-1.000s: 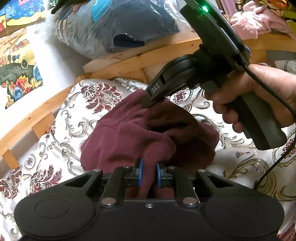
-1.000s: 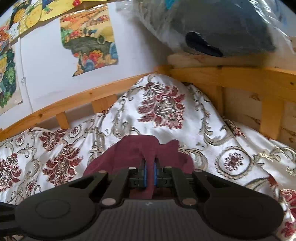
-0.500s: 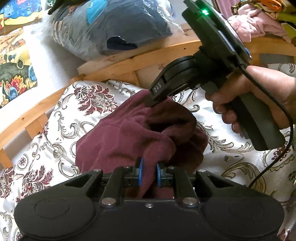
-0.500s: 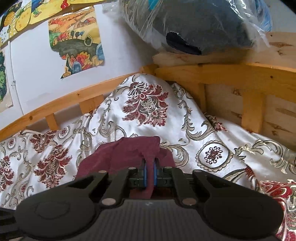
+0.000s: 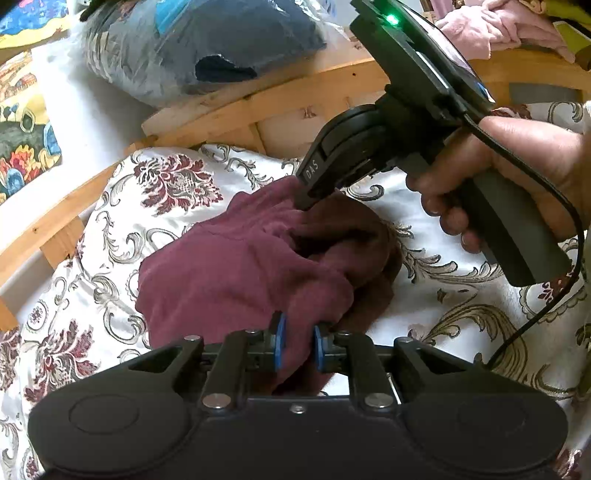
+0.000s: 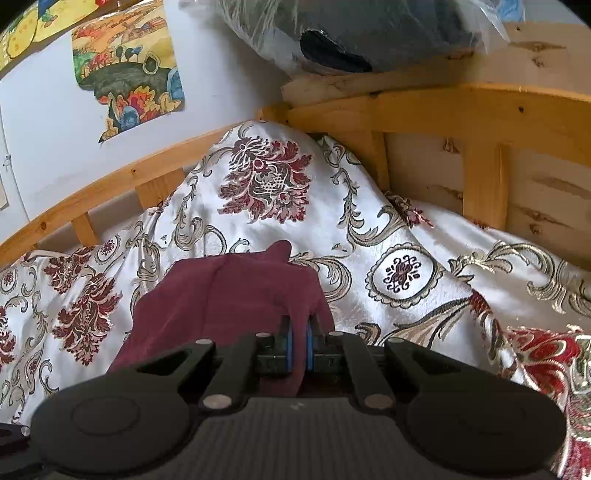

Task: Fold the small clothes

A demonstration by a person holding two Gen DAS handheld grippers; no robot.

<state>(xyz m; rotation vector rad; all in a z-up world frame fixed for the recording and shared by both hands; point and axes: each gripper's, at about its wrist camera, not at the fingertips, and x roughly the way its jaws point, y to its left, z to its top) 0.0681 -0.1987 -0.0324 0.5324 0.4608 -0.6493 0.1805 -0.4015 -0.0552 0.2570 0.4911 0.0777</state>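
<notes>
A maroon garment [image 5: 240,266] lies bunched on the floral bedspread [image 5: 443,295]. My left gripper [image 5: 298,325] has a thick fold of its near edge between the blue pads. The jaws are opening slightly, but the cloth still fills the gap. In the left wrist view a hand holds my right gripper [image 5: 304,199], whose tip bites the garment's far edge. In the right wrist view the right gripper [image 6: 299,325] is shut on a thin fold of the garment [image 6: 229,295], which drapes to the left of the jaws.
A wooden bed frame [image 6: 461,110] runs behind and to the left of the bedspread [image 6: 406,277]. A plastic bag of dark clothes [image 5: 207,48] rests on the rail. Pink clothes [image 5: 498,26] lie at the top right. Posters [image 6: 129,77] hang on the wall. A black cable [image 5: 535,321] trails from the right gripper.
The right gripper has dipped a little with its fold, and the garment spreads wider and flatter before it. The left gripper has stayed in place with its fold.
</notes>
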